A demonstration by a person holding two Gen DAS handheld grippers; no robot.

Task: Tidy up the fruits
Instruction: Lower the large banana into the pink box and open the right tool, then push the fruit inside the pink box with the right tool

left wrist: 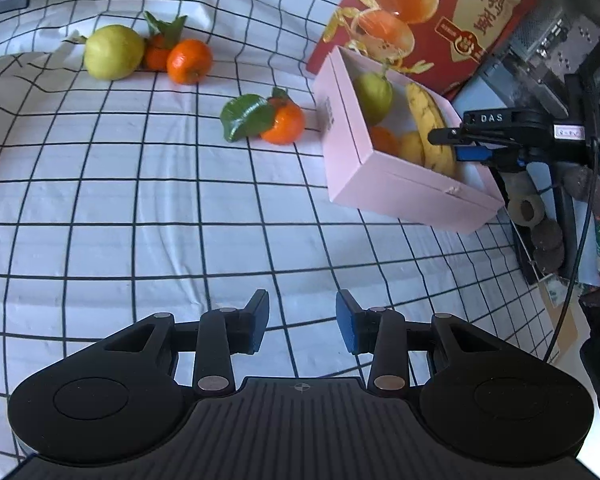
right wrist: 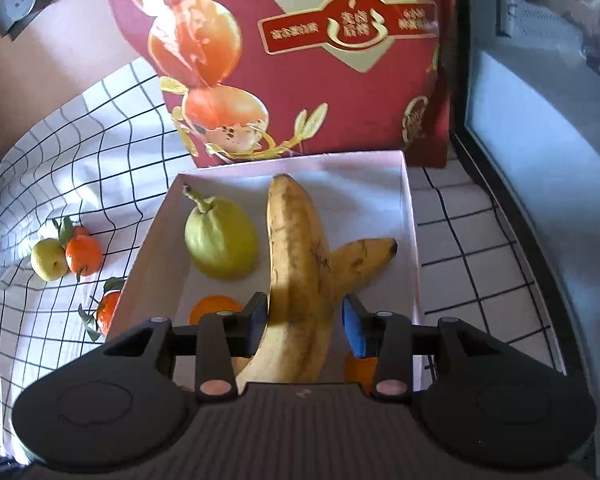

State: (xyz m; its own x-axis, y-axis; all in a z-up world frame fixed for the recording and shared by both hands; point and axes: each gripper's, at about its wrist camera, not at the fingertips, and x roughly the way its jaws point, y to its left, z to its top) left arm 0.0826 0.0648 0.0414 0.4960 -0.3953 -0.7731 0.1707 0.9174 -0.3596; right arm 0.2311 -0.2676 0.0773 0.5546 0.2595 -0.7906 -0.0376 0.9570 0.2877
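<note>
Right gripper straddles the banana inside the pink box, right pad clear: grip released. Left gripper open, empty. Risk: withdrawing could drag the banana out.

Banana hides much of a second banana; its lower end hidden.

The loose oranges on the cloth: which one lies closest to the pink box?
The orange with the big green leaf, lying alone just beside the pink box; the other two sit far back by a pear.
</note>
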